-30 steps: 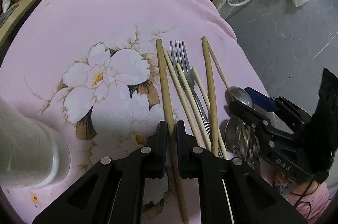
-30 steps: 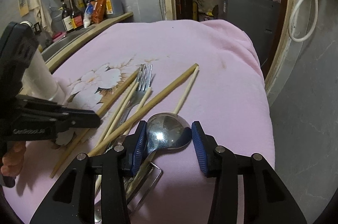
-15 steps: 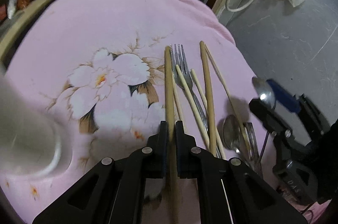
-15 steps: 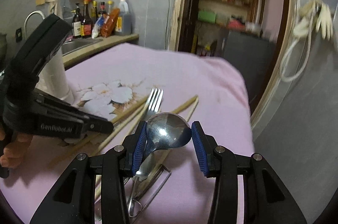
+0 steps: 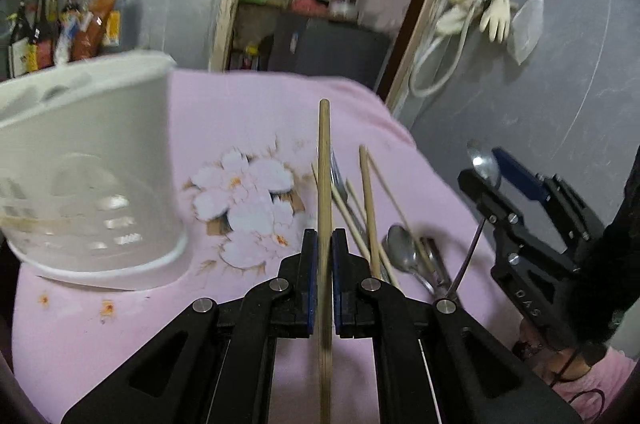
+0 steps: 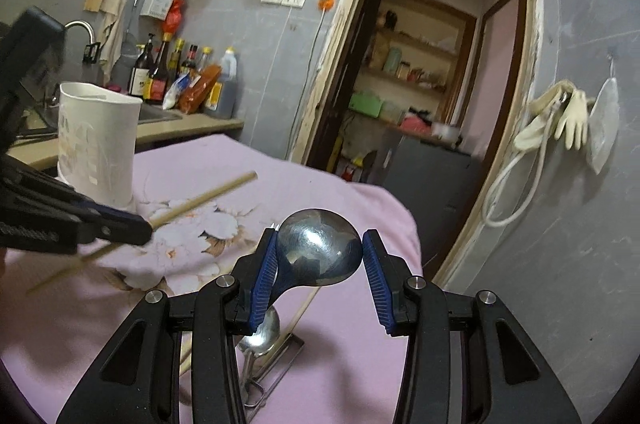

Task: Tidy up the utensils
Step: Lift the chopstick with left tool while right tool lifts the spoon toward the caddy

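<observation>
We see the left hand-held gripper [image 5: 324, 244] clenched on a long, pale wooden chopstick [image 5: 324, 160], its blue pads pressing the stick from both sides; the stick runs straight forward past the fingertips and ends in a blunt round tip raised above the pink flowered cloth [image 5: 256, 112] that covers the worktop. The right hand-held gripper [image 6: 320, 264] grasps a large metal spoon [image 6: 318, 252] by the edges of its bowl, which is shiny, scuffed and faces the camera, with the handle dropping down behind the left pad. Both utensils are held clear of the cloth. To the left stands a white plastic utensil holder [image 5: 92, 160] with slotted walls, upright on the cloth. On the cloth lie the other utensils in a loose bunch: several pale chopsticks [image 5: 370, 208], a fork [image 5: 338, 180] partly hidden behind the held stick, and a smaller spoon [image 5: 400, 252] beside a metal handle.
</observation>
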`<state>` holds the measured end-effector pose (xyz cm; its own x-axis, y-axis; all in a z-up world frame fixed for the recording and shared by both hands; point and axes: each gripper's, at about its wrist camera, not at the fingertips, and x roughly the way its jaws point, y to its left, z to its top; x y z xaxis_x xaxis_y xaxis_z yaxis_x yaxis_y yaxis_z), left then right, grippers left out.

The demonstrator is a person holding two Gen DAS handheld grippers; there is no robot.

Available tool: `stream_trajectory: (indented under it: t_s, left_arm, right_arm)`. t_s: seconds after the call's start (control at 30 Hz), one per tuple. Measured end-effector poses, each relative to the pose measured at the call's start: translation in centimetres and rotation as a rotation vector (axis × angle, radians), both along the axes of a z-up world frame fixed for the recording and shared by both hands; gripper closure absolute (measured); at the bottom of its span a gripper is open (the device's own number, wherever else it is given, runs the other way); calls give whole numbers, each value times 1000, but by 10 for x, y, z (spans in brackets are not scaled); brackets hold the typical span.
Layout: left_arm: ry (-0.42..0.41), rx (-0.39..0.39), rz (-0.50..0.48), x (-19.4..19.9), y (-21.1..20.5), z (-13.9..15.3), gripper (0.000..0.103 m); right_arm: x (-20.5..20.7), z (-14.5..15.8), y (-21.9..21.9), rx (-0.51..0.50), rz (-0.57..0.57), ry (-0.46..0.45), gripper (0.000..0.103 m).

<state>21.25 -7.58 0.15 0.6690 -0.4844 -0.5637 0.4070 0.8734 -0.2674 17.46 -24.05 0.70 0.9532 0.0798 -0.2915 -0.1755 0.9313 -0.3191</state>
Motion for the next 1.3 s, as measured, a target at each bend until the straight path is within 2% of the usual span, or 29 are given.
stream_trajectory:
  t_s: [0.17,0.33,0.63,0.8,0.9,1.07,1.17,1.3]
  left_arm:
    - [-123,-80,47,-17,13,13,99]
    - [-218,-115,101,-30,26,22,99]
    - [-449,-102,202,-55,55,57,99]
    - [-485,-147,243,-41,89,80,99]
    - [-502,-222,300,-30,127,92,99]
    - [-564,-299,380,-13,179,108,99]
    - [-584,-347,412,5,204,113,99]
    - [-586,-367,458,26,224,110,99]
  right_arm:
    - [-14,3,3,-26,-18,-87,63]
    - [-27,5,9,-61,-40,-178,63]
    - [-34,28,28,-58,-42,-297,63]
    - [-28,51,47,-23,-20,-353,63]
    - [-21,68,67,-3,2,-407,63]
    - [-4,96,106,29,56,-462,63]
    - [8,106,129,45,78,-484,63]
    - [26,104,154,62,95,-480,63]
